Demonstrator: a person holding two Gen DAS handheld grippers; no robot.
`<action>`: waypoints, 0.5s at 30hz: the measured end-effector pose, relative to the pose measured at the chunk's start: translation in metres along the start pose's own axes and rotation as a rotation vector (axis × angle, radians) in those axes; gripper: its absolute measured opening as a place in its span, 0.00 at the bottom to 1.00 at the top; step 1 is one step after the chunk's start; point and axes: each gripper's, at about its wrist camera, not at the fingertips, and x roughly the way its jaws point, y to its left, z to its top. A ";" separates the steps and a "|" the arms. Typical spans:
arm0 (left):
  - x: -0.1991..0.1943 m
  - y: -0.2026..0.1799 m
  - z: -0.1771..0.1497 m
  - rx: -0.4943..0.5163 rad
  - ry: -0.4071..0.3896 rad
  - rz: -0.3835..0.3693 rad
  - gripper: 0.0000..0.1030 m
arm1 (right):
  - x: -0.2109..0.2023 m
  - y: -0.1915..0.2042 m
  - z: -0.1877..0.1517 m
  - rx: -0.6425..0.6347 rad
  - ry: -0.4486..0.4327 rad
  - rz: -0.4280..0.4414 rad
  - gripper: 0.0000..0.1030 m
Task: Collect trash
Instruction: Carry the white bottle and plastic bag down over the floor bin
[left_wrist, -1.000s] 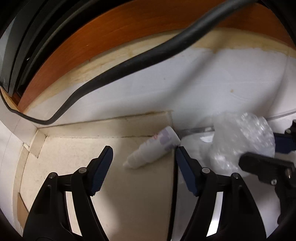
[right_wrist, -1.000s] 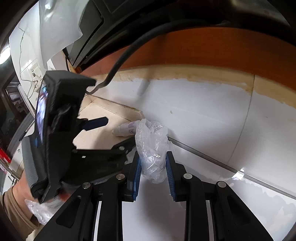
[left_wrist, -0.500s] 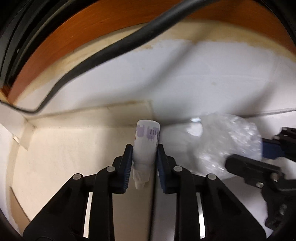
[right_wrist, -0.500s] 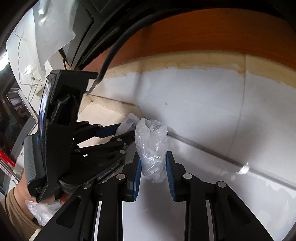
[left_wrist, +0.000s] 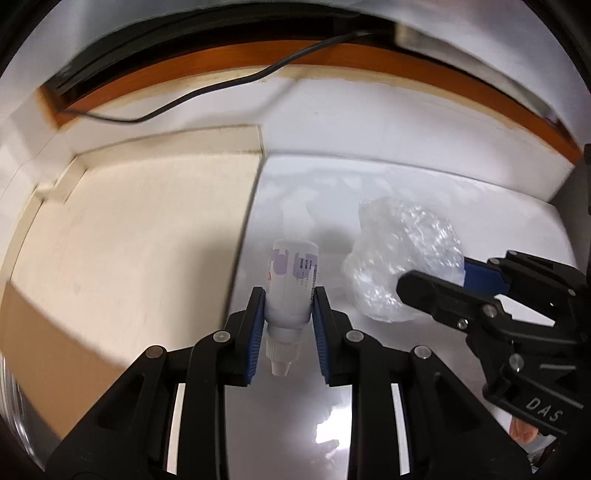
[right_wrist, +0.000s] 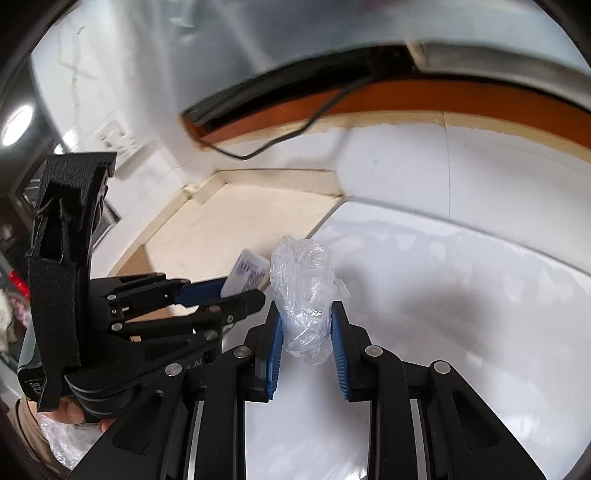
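Big change vs a sec ago: the bottle (left_wrist: 291, 284) was lying on the floor between wide-spread jaws, and now the left gripper (left_wrist: 288, 314) is clamped on it, nozzle pointing back toward the cam, and both views have pulled up and away from the wall. So the pick looks done. The right gripper (right_wrist: 306, 328) is pinched on the crumpled plastic bag (right_wrist: 304, 295), as it was a sec ago. Both pieces of trash seem to be in hand and off the white floor (left_wrist: 369, 192), so I'd judge the next step is carrying them to a bin (none in view).

What each view adds: the left wrist cam shows the bottle's label and cap clearly, plus the bag (left_wrist: 399, 266) from the side w/ the right gripper's tips on it. The right wrist cam shows only the bottle's (right_wrist: 245, 277) base end poking past the left tool, but it catches more plastic (right_wrist: 61, 439) low at the left edge, near the person's hand, and the black cable (right_wrist: 295, 133) along the orange trim.
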 end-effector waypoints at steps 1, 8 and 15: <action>-0.011 -0.005 -0.011 -0.007 0.003 -0.005 0.21 | -0.004 0.011 -0.003 -0.005 0.001 0.009 0.24; -0.080 -0.009 -0.101 -0.052 -0.029 0.004 0.21 | -0.063 0.065 -0.060 -0.053 0.000 0.057 0.24; -0.138 -0.011 -0.184 -0.142 -0.110 0.033 0.21 | -0.121 0.120 -0.141 -0.141 -0.019 0.076 0.24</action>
